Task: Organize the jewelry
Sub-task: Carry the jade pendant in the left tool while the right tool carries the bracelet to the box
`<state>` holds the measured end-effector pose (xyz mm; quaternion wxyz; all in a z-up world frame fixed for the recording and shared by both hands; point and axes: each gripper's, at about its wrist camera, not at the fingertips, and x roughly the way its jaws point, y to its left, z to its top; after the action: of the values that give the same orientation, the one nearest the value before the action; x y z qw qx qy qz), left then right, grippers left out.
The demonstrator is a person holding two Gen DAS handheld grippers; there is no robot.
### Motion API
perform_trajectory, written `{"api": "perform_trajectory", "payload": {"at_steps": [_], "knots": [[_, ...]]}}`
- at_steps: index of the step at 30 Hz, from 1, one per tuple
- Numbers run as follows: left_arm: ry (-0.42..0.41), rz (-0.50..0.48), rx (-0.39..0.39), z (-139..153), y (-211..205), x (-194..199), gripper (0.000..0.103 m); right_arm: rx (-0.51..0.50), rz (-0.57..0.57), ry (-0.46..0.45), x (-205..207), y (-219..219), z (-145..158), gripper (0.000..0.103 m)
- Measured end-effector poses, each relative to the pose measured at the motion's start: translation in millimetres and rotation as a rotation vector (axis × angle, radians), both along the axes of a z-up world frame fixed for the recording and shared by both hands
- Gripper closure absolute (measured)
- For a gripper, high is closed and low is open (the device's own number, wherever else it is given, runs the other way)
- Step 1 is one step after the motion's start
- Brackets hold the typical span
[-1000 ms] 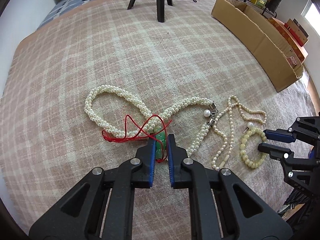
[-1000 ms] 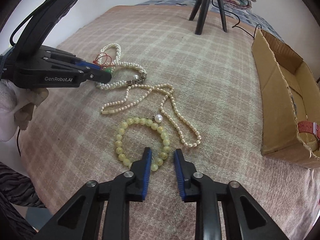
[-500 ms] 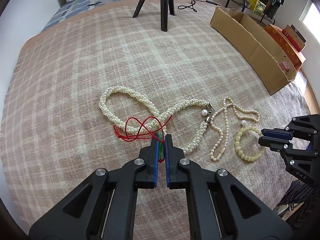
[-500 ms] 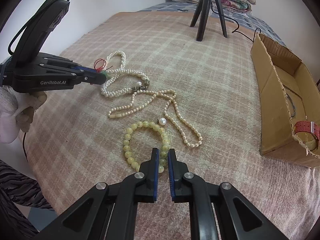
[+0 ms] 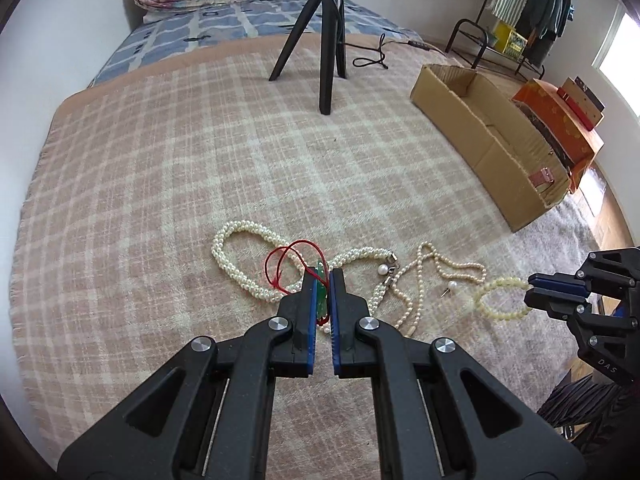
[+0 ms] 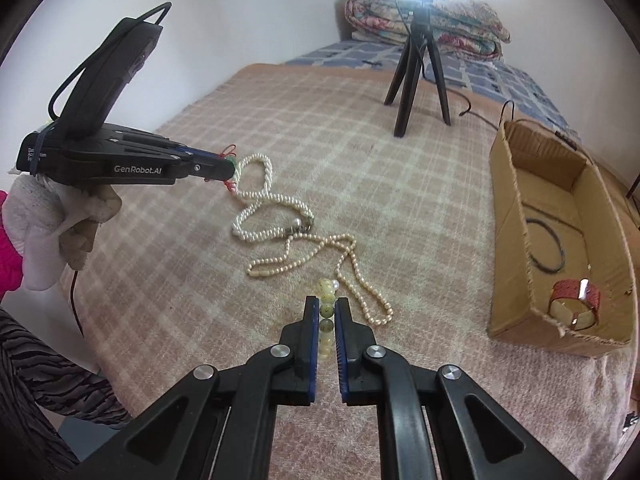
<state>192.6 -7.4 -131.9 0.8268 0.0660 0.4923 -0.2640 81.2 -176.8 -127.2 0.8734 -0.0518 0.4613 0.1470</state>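
The left gripper [image 5: 322, 280] is clenched on a green pendant [image 5: 321, 295] whose red cord [image 5: 289, 261] loops out ahead of the fingertips, over a twisted pearl necklace [image 5: 248, 276] on the checked blanket [image 5: 200, 168]. The right gripper [image 6: 327, 307] grips a pale yellow bead bracelet [image 6: 326, 312], lifted off the blanket. A thin pearl strand [image 6: 352, 268] lies just beyond its tips. Off to its right sits a cardboard box [image 6: 516, 248]; a tripod [image 6: 416, 80] stands far ahead.

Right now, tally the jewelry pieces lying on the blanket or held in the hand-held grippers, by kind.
Pearl necklaces: 2 (twisted rope, thin strand)
Yellow bead bracelet: 1
Green pendant on red cord: 1
Loose pearl stud: 1
Total: 5
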Motion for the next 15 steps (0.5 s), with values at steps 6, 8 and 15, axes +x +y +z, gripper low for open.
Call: {"api": "perform_trajectory", "payload": {"at_steps": [6, 8, 15], "knots": [[-0.006, -0.005, -0.009, 5, -5, -2, 0.100, 0.006, -0.020, -0.051, -7, -12, 21, 0.098], [-0.008, -0.004, -0.015, 8, -6, -2, 0.100, 0.010, -0.029, -0.071, -9, -16, 29, 0.098], [-0.018, -0.010, -0.035, 14, -13, -1, 0.100, 0.027, -0.059, -0.125, -14, -32, 52, 0.098]]}}
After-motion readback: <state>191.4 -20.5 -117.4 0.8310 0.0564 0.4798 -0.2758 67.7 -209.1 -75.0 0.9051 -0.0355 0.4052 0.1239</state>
